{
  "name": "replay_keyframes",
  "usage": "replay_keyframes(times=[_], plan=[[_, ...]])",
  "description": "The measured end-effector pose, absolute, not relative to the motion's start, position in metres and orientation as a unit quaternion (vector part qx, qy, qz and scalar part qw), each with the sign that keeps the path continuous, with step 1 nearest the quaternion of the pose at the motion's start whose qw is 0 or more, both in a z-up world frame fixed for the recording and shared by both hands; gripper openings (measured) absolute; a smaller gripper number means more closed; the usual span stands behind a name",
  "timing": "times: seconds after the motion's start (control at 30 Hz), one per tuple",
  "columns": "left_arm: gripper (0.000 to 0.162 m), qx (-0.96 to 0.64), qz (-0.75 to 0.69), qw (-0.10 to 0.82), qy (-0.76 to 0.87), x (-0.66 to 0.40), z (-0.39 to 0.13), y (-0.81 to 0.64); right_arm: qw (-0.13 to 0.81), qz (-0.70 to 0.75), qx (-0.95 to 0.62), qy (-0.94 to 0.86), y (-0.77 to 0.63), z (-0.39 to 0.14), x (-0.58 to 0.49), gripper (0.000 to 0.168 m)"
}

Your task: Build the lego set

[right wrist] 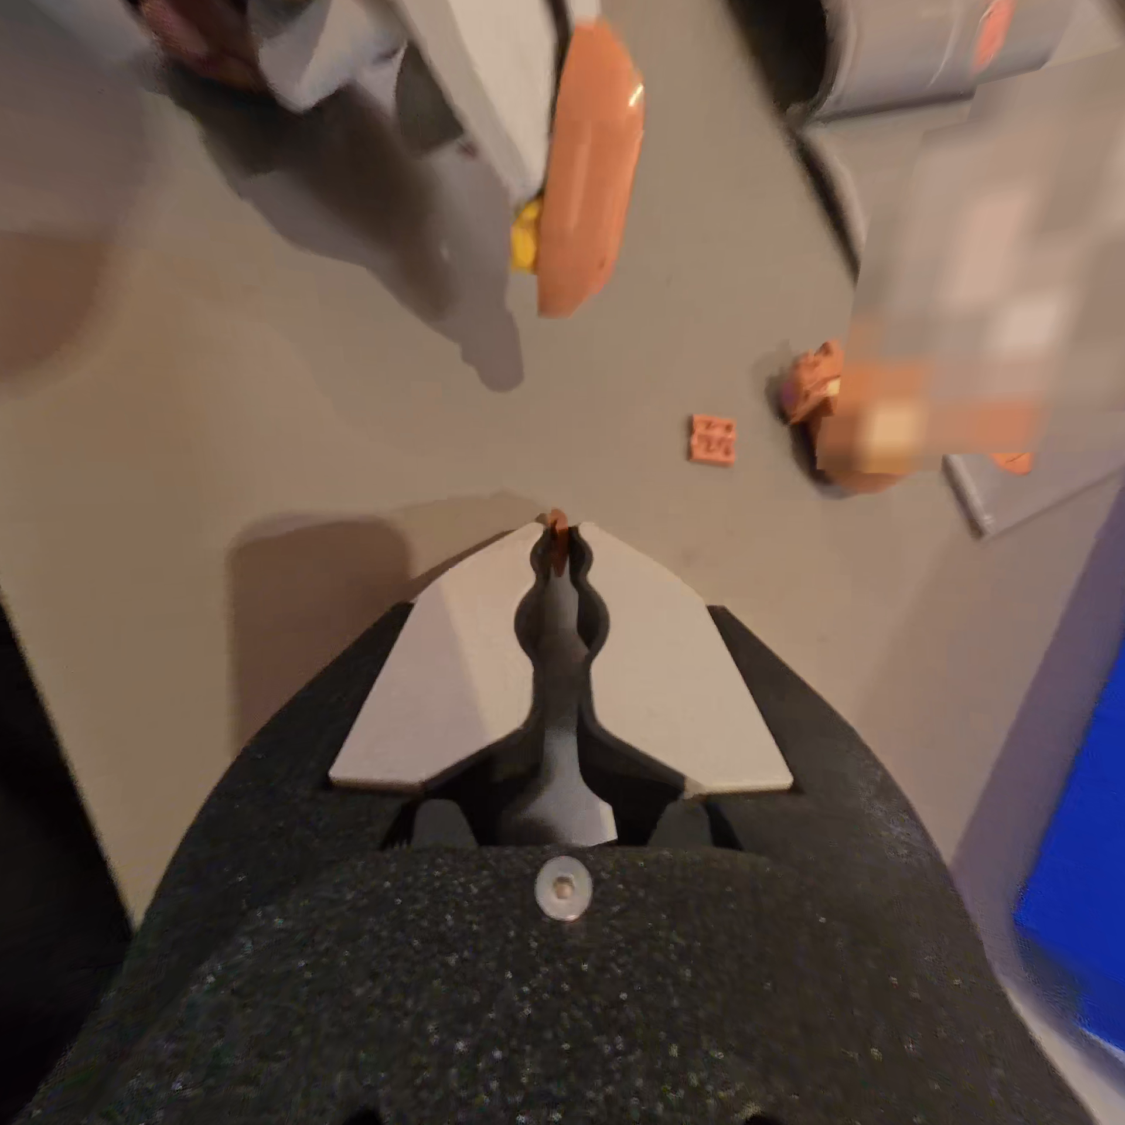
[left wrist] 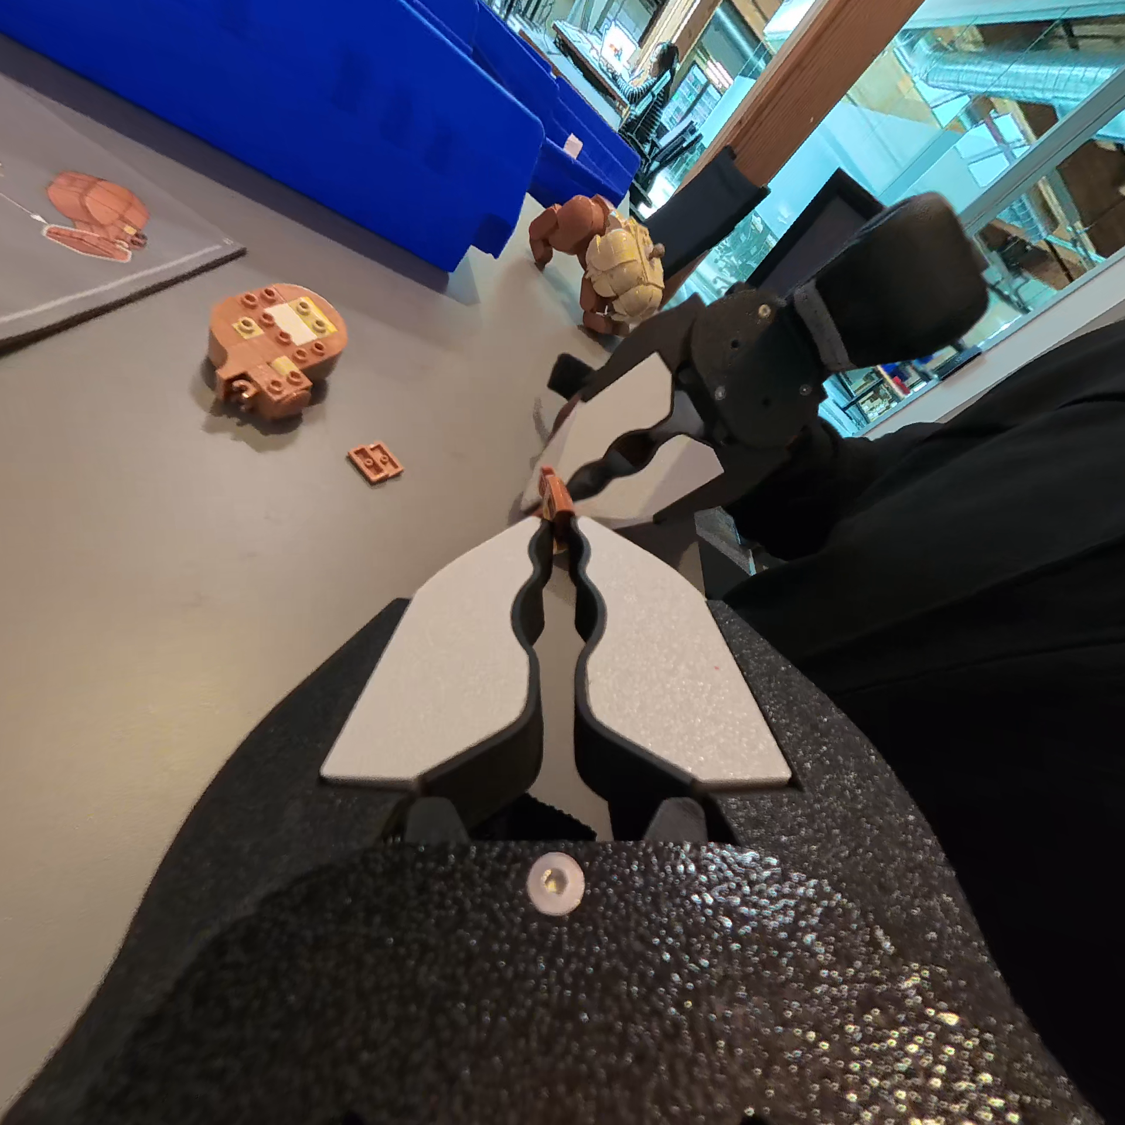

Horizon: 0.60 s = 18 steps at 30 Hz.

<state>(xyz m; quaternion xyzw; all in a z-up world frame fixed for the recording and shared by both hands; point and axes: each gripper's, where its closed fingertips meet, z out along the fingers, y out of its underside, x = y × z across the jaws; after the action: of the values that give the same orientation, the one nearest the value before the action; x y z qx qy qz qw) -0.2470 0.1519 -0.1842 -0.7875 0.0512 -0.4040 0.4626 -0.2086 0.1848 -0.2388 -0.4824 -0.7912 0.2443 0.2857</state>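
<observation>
My left gripper (left wrist: 557, 531) is shut on a brown curved Lego piece (left wrist: 555, 502) with a yellow bit under it. In the right wrist view that piece (right wrist: 587, 182) shows large at the top, with the yellow part (right wrist: 526, 237) against a white left finger (right wrist: 487, 109). My right gripper (right wrist: 557, 531) is shut on a thin small brown piece (right wrist: 557, 539). In the left wrist view the right gripper (left wrist: 557, 484) meets mine nearly tip to tip above the grey table (left wrist: 152, 548). A brown studded sub-assembly (left wrist: 277, 341) lies on the table to the left.
A small brown plate (left wrist: 375, 462) lies upside down on the table and shows in the right wrist view (right wrist: 712, 439). A brown and tan Lego figure (left wrist: 609, 268) stands by blue bins (left wrist: 304, 109). An instruction booklet (left wrist: 91, 243) lies far left. Some 8 cm of space lies between my two pairs of fingers. From the right gripper's tips to the small brown plate (left wrist: 375, 462) is close to 6 cm. It is also in sight in the right wrist view (right wrist: 712, 430).
</observation>
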Motion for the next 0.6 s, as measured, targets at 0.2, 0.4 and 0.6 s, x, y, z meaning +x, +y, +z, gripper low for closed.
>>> replay_keyframes(times=[0.2,0.4,0.6], plan=[[0.004,-0.792,-0.383,0.475,0.029,-0.249,-0.186,0.151,0.347,0.195,-0.428,-0.812,0.180,-0.236,-0.221,0.008],[0.004,-0.801,-0.362,0.477,0.032,-0.247,-0.189,0.145,0.329,0.199,-0.411,-0.826,0.167,-0.237,-0.213,0.021],[0.004,-0.791,-0.359,0.494,0.023,-0.249,-0.185,0.142,0.296,0.248,-0.479,-0.788,0.182,-0.229,-0.214,0.020]])
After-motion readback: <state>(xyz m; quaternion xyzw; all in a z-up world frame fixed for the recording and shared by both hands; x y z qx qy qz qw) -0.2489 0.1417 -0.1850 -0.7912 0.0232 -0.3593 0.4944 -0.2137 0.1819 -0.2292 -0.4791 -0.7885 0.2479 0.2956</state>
